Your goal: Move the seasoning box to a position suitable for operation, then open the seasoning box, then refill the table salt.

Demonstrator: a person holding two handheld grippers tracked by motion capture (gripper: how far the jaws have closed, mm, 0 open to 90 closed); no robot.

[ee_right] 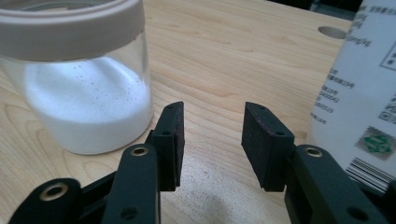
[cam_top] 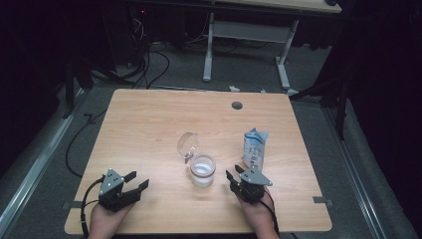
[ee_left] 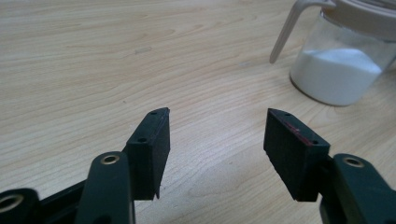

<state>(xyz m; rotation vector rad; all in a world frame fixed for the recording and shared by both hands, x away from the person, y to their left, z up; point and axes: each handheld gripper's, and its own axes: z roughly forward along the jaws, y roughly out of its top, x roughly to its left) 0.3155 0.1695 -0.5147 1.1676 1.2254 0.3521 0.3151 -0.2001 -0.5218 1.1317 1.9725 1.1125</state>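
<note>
Left claw and right claw both gape empty, held low.

Table: light wood-grain top, rounded corners, round cable hole near its far edge. Floor: grey carpet, dim. Second desk: beyond the table, white frame with two legs on feet. Cables: black, loose on the floor by that desk. Surroundings: dark; one small red light at the far left.

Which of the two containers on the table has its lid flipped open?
The glass jar of white powder at the table's middle: its clear lid stands tipped up behind it. The white-and-blue pouch to its right has no lid.
</note>
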